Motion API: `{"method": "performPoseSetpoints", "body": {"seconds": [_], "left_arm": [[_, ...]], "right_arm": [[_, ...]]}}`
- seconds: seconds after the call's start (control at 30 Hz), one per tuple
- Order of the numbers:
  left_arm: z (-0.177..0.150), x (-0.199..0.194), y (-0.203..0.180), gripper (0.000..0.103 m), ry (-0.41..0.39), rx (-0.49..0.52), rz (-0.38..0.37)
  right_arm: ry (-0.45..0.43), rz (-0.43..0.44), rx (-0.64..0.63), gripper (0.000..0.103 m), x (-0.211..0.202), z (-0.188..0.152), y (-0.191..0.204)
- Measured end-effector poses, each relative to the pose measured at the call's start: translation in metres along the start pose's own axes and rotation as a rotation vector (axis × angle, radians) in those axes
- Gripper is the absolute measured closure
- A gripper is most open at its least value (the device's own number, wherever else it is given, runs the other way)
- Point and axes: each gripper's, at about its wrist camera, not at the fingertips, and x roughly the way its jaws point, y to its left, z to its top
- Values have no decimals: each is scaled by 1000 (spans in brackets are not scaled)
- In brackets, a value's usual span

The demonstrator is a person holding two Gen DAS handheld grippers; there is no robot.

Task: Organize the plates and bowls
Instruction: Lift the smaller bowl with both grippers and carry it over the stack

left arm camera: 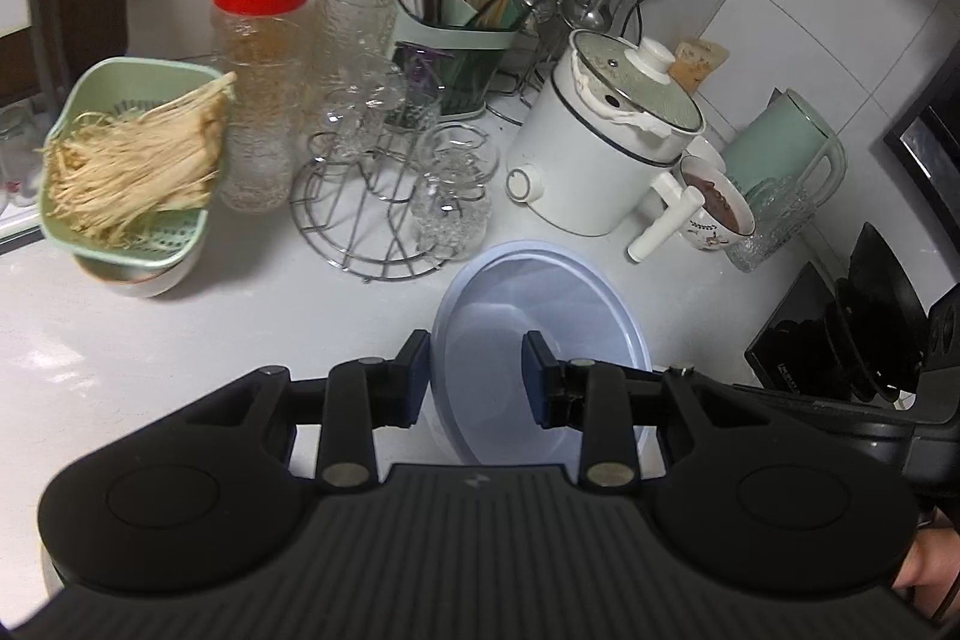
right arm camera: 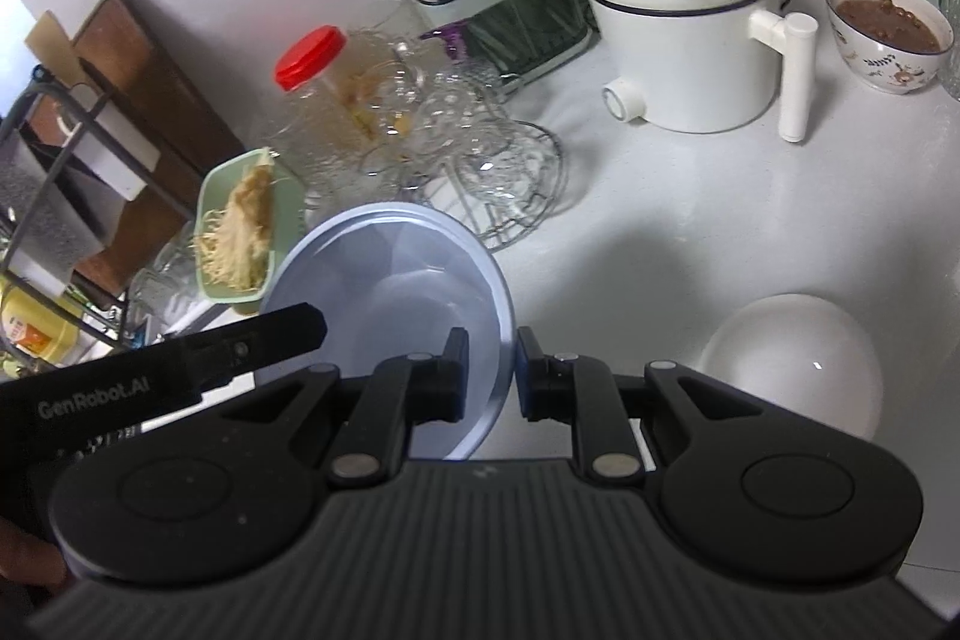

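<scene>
The blue bowl (left arm camera: 540, 340) is held up off the white table (left arm camera: 180, 340), tilted, in front of the glass rack. It looks like thin translucent plastic, so it is probably light, a little flexible at the rim and smooth enough to slip; it should not break if it drops, but it could twist between the two grips. The rim is the natural place to take it, and that is where both tools sit. The left hand-held gripper (left arm camera: 477, 379) straddles the bowl's left rim, one finger outside and one inside; its jaws stand fairly narrow, yet a visible gap remains at the wall, so a firm pinch cannot be confirmed. The right hand-held gripper (right arm camera: 492, 376) is nearly closed on the opposite rim, with the wall clamped between its pads. The bowl itself is empty. A white bowl (right arm camera: 792, 364) rests on the table near the right gripper, also empty as far as can be seen. Farther back, a patterned bowl (right arm camera: 888, 34) holds a brown food, a green basket (left arm camera: 138, 154) holds pale stringy vegetables, a red-lidded jar (left arm camera: 258, 94) seems partly filled, and a white pot (left arm camera: 600, 148) stands lidded.
</scene>
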Motion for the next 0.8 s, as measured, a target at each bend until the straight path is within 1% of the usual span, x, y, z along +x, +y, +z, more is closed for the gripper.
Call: {"method": "performPoseSetpoints", "body": {"seconds": [0.3, 0.47, 0.63, 0.8], "left_arm": [[-18, -34, 30, 66, -30, -82, 48], [-29, -59, 55, 66, -60, -148, 93], [-38, -81, 78, 66, -98, -204, 140], [-50, -98, 96, 66, -111, -245, 175]], "right_arm": [[45, 60, -65, 84, 3, -11, 31], [71, 96, -155, 84, 10, -15, 62], [99, 151, -226, 84, 19, -20, 90], [143, 185, -255, 84, 29, -28, 111]]}}
